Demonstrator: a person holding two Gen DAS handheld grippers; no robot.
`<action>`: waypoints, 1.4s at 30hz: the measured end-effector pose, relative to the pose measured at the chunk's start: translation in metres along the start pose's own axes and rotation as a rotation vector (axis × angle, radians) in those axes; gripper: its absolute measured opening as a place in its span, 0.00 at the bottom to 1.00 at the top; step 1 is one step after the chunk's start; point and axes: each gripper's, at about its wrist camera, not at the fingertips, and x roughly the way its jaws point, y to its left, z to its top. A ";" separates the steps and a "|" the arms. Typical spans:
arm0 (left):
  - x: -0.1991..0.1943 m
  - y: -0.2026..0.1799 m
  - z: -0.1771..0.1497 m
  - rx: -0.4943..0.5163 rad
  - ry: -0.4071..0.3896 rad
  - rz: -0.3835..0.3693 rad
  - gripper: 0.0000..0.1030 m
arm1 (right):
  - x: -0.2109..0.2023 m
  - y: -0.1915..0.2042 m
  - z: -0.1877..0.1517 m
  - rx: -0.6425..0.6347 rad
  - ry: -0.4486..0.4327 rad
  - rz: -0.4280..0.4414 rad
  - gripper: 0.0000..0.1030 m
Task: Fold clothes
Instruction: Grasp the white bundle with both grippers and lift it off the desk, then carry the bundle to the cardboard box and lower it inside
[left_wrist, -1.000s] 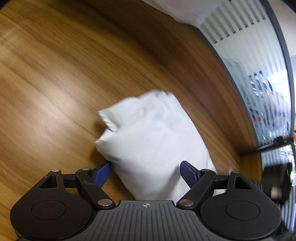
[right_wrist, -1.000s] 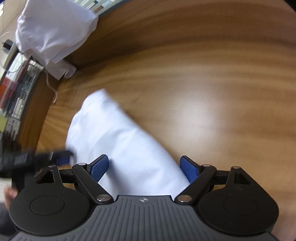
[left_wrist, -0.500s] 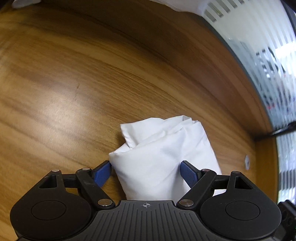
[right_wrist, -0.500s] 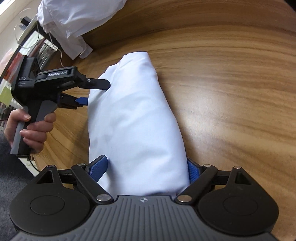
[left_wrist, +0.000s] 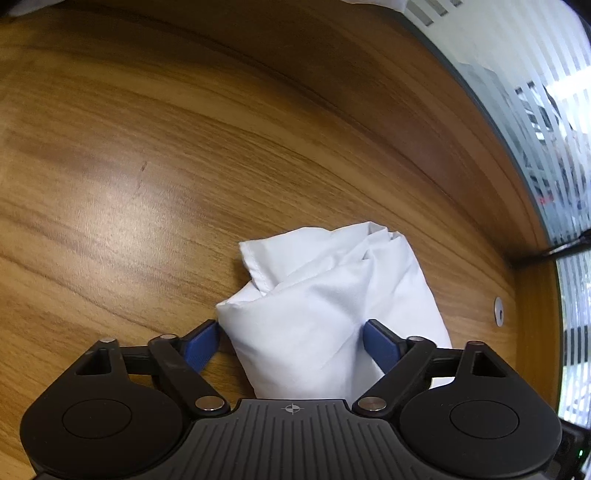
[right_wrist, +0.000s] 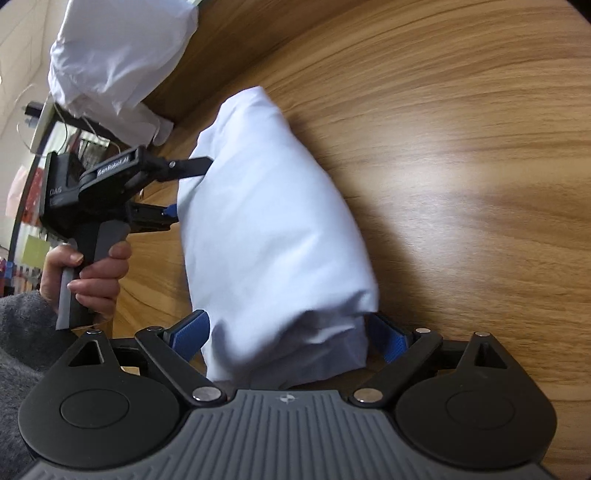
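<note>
Two claws stand at the two ends of one folded white garment (right_wrist: 269, 221), which lies as a thick roll on the wooden desk (left_wrist: 147, 166). The left claw (left_wrist: 291, 341) has its jaws opening; one end of the roll sits between the blue pads (left_wrist: 199, 345), and the right pad touches the cloth while the left pad is just beside it, so it does not grip. The right claw (right_wrist: 286, 338) is opening its jaws too, with the other end of the roll between them; a small gap shows at the right pad. In the right wrist view a hand (right_wrist: 92, 273) with a grey sleeve (right_wrist: 18, 332) holds the handle of the left claw. A second white cloth pile (right_wrist: 118, 59) lies at the far edge of the desk, apart from the roll.
</note>
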 end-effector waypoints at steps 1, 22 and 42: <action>0.002 -0.002 0.001 0.002 -0.007 -0.004 0.89 | 0.002 0.004 0.000 -0.006 -0.003 -0.006 0.91; -0.026 -0.069 -0.015 0.192 -0.149 -0.156 0.56 | -0.070 0.068 -0.040 -0.064 -0.339 -0.212 0.42; -0.034 -0.268 -0.187 0.746 0.223 -0.567 0.56 | -0.208 0.143 -0.312 0.383 -0.880 -0.506 0.41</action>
